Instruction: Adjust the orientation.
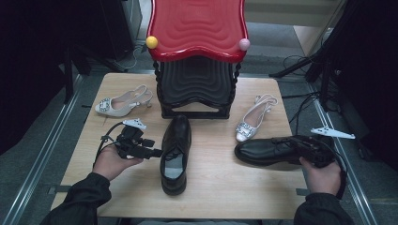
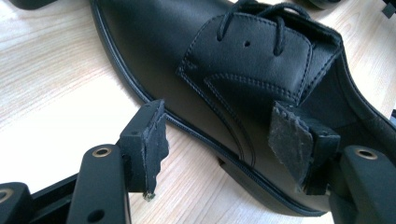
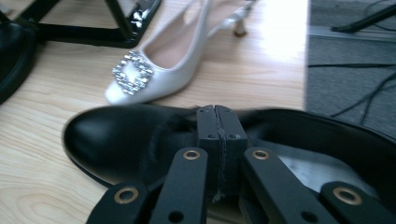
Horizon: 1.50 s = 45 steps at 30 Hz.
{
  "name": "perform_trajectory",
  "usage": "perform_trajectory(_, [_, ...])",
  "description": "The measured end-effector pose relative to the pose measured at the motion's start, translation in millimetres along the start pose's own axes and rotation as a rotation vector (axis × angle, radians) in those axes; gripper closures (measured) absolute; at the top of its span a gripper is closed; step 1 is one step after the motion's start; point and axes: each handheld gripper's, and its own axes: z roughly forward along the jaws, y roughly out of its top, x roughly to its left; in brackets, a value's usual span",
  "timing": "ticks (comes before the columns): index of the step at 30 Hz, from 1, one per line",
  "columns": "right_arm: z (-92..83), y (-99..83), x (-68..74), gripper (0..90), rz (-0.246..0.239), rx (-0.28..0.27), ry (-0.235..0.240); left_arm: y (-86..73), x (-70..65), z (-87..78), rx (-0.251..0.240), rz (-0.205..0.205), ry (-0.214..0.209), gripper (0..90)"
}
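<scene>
On the bench [image 1: 117,192] two black lace-up shoes lie in front of a red-topped stool [image 1: 197,28]. The middle black shoe [image 1: 175,152] has its long axis running near to far, toe toward the stool and heel toward the person. The left hand-held gripper [image 1: 152,152] sits just to its left, pointing rightward at the shoe's side. In the left gripper view its jaws stand apart, one pad over the bare wood just outside the sole edge, the other by the lace flap near the collar. They straddle the shoe's near wall without pressing on it. So the coming squeeze turns on this crosswise approach: the jaws come at the shoe square to its length, and the left hand [image 1: 110,161], low at the bench, is clearly the nearer one.

The right black shoe [image 1: 272,150] lies left to right, toe to the left. The right hand-held gripper [image 1: 302,149] reaches in from its heel end. In the right gripper view its jaws are together above the shoe's opening; whether they pinch the collar cannot be told.

A white slingback pump [image 1: 253,119] lies just beyond this shoe, another white pump [image 1: 123,101] at the far left.
</scene>
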Motion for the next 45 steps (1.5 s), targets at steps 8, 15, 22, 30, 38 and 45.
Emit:
perform_trajectory(8, [-6.8,-10.0,-18.7,90.0,0.035,0.023,-0.069,3.0,1.0,2.4,0.005,-0.001,0.0,37.2])
perform_trajectory(15, [8.0,-11.2,-16.5,90.0,0.015,0.082,-0.079,1.2,0.8,1.7,0.007,0.002,0.003,37.2])
perform_trajectory(22, [9.4,-9.0,-10.0,90.0,-0.017,0.095,-0.023,-0.1,0.6,1.3,0.012,0.003,0.006,37.1])
perform_trajectory(30, [14.6,-8.3,6.1,90.0,-0.039,0.11,0.055,-0.7,1.9,0.7,0.011,-0.004,0.005,37.0])
perform_trajectory(38, [20.3,-8.8,27.7,90.0,-0.051,0.13,0.099,-0.5,1.9,1.2,0.011,-0.004,0.007,37.0])
perform_trajectory(45, [27.2,-8.1,51.8,90.0,-0.101,0.15,0.142,-0.1,-0.2,1.3,0.002,-0.001,0.004,37.1])
